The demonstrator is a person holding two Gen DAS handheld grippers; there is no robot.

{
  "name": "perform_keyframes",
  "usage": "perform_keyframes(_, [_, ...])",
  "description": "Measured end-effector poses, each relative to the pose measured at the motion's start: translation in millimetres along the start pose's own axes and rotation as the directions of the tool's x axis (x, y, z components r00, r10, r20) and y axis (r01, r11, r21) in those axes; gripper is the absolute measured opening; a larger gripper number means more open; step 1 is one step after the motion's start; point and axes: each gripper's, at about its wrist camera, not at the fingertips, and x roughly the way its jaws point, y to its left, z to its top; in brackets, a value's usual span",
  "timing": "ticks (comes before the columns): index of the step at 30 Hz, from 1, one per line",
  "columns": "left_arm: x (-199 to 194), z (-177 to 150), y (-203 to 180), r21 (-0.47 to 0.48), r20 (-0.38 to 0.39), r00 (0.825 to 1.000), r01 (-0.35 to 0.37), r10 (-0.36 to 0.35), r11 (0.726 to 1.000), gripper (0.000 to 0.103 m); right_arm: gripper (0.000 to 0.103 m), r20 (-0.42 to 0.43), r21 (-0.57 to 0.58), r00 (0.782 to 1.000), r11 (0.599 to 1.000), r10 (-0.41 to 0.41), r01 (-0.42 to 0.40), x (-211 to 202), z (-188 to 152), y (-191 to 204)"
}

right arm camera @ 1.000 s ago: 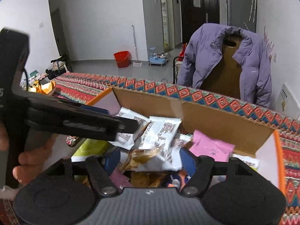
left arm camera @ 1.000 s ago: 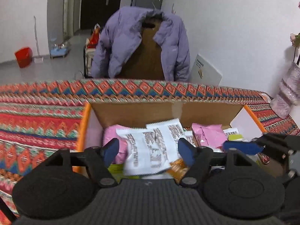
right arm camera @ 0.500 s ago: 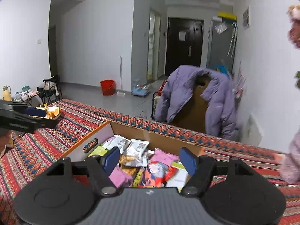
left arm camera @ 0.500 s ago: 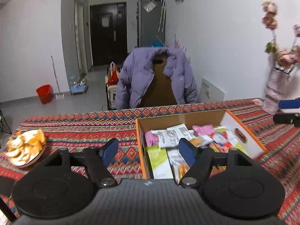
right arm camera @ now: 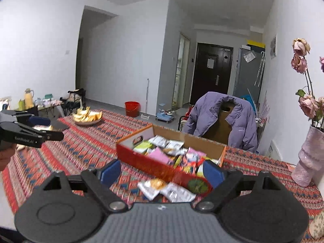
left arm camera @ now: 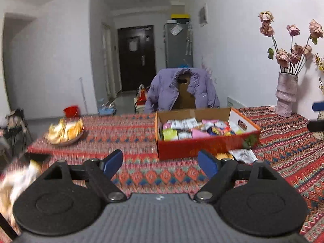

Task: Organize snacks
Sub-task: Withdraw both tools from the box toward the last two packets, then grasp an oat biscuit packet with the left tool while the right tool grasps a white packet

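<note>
Two grippers, both empty and spread wide, hovering above the desk (left arm camera: 141, 129) w/ nothing between the pads. Left gripper (left arm camera: 160, 163) sits low centre of its view; right gripper (right arm camera: 162, 171) likewise in its own.

Step, my read: between picks. Most snacks already sit in the snack box (right arm camera: 154, 163) (orange-red cardboard, open top), packed w/ white, pink and green packets. Stragglers are outside it: a white snack packet (left arm camera: 243, 155) plus an orange-ish one (left arm camera: 223, 155) lying on the desk cloth against the box's near wall, lower right of centre in left view. Right view shows the same pair, cookie packet (right arm camera: 154, 186) and white one (right arm camera: 178, 192), bottom centre, just ahead of the gripper and roughly between its pads but below them. Not touching.

Next move, judgement: right gripper is the better placed one. Drop down, straddle the nearer packet edge-on, pinch, lift over the near wall, release inside. Packets are flat and floppy on cloth, so a pad may snag the fabric; approach at a slight tilt.

Left gripper: box is up and right of its centre, well apart from the pads. Blurry pale heap (left arm camera: 18, 184) at lower left edge of left view, can't tell what it is. Fruit plate (right arm camera: 87, 118) mid-left, vase (left arm camera: 285, 95) far right, not relevant.
</note>
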Motion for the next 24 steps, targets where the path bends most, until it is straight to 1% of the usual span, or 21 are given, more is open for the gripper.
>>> perform_keyframes(3, [-12.2,-23.3,-7.4,-0.082,-0.054,0.998,0.014,-0.019,0.997,0.084,0.090,-0.023,-0.014,1.000,1.000,-0.008,0.008,-16.1,-29.3,13.6])
perform_keyframes(4, [-13.5,-30.0,-13.1,-0.091,-0.071,0.997,0.017,-0.023,0.996,0.084,0.090,-0.029,-0.014,0.999,1.000,-0.013,0.012,-20.3,-39.7,16.6])
perform_keyframes(6, [-11.8,-38.1,-25.2,-0.072,-0.099,0.995,0.025,-0.032,0.997,0.084,0.090,-0.042,0.018,0.999,0.999,-0.030,0.031,-25.1,-59.5,16.3])
perform_keyframes(9, [-2.5,-38.7,-41.2,-0.016,-0.118,0.992,0.045,-0.047,0.999,0.084,0.090,-0.074,0.131,0.995,0.989,-0.061,0.071,-28.8,-82.4,4.6])
perform_keyframes(12, [15.5,-34.8,-56.0,-0.004,-0.141,0.985,0.098,-0.098,0.995,0.084,0.090,-0.098,0.159,0.990,0.980,-0.104,0.119,-29.6,-95.2,-6.8])
perform_keyframes(15, [50.1,-30.5,-77.0,0.022,-0.171,0.973,0.160,-0.153,0.987,0.084,0.090,-0.102,0.186,0.985,0.970,-0.139,0.156,-31.0,-102.5,-18.8])
perform_keyframes(17, [82.7,-29.7,-93.5,0.044,-0.195,0.965,0.188,-0.176,0.981,0.084,0.090,-0.108,0.207,0.982,0.963,-0.155,0.175,-28.6,-104.8,-27.7])
perform_keyframes(19, [119.8,-27.1,-111.1,0.084,-0.218,0.953,0.232,-0.209,0.969,0.084,0.090,-0.124,0.206,0.978,0.960,-0.166,0.189,-22.2,-103.9,-34.0])
perform_keyframes(20, [136.4,-26.7,-119.2,0.101,-0.222,0.952,0.240,-0.213,0.966,0.084,0.090,-0.131,0.202,0.976,0.960,-0.171,0.195,-17.9,-103.7,-36.7])
perform_keyframes(22, [171.1,-24.9,-132.4,0.140,-0.244,0.950,0.234,-0.195,0.962,0.082,0.090,-0.149,0.200,0.973,0.958,-0.177,0.205,-8.8,-102.9,-42.2])
perform_keyframes(24, [195.2,-24.5,-138.7,0.165,-0.237,0.949,0.250,-0.208,0.954,0.082,0.090,-0.170,0.197,0.968,0.957,-0.182,0.215,0.7,-101.5,-46.7])
